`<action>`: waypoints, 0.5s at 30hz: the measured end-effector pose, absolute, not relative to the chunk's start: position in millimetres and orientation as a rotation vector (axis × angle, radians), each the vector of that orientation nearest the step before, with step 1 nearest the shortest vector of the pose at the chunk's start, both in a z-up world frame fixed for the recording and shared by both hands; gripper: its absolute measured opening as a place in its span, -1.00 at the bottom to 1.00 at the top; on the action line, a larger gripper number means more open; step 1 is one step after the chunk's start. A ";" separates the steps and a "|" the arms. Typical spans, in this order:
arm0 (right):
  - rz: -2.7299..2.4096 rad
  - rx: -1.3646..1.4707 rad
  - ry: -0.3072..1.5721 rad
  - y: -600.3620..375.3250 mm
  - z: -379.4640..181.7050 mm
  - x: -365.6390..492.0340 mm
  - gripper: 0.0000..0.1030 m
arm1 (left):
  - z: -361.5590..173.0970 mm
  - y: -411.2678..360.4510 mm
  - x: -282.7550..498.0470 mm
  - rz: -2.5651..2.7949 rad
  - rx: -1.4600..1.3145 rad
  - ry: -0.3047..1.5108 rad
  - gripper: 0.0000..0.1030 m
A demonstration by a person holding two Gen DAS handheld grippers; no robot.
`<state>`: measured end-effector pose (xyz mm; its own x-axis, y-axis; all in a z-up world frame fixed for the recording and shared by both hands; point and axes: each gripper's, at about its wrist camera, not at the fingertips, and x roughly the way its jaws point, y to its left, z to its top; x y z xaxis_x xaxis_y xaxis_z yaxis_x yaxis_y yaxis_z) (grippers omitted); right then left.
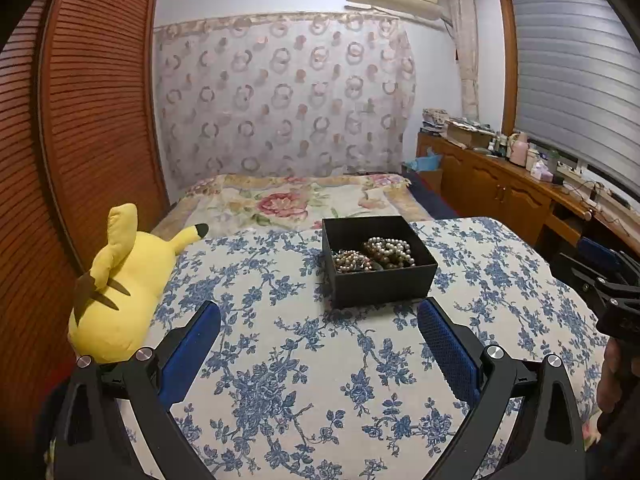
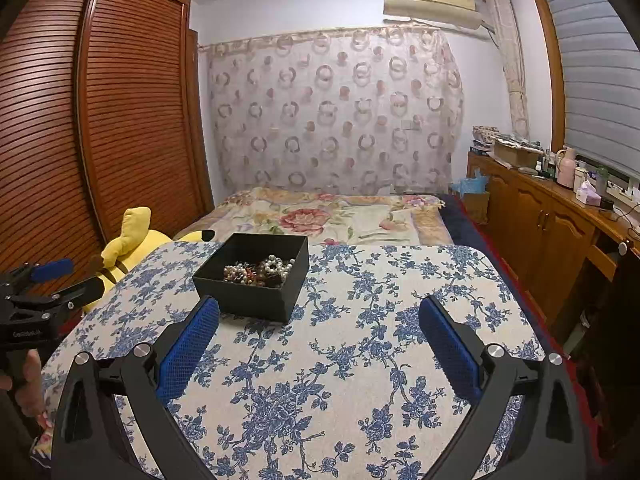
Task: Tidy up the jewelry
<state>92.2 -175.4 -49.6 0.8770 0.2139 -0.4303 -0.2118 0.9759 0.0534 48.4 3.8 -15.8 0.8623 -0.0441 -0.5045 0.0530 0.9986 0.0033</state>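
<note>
Beyond the left gripper (image 1: 319, 316), whose blue pads stand wide apart with nothing between them, a black box (image 1: 378, 260) sits on the flowered cloth (image 1: 280, 360), pearl strands (image 1: 374, 257) heaped inside. From the right wrist, the right gripper (image 2: 319, 314) gapes empty too, the box just ahead of its left pad. Jewelry gathered in the box fits either tidying finished or sorting ahead; no move is settled.

My left gripper (image 1: 319, 320) pads: blue textured rubber on matt black plastic. Box (image 1: 378, 258): matt black card. Beads (image 1: 388, 251) glossy. Tablecloth (image 1: 320, 380) printed cloth, plush toy (image 1: 120, 280) soft fabric.
</note>
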 end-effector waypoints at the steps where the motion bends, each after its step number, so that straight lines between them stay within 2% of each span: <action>1: 0.223 0.006 0.450 -175.4 -49.8 92.4 0.95 | -15.5 3.9 48.3 -0.052 0.016 0.527 0.85; 15: 0.224 0.004 0.449 -175.4 -49.7 92.1 0.95 | -11.2 2.0 44.4 -0.055 0.012 0.516 0.85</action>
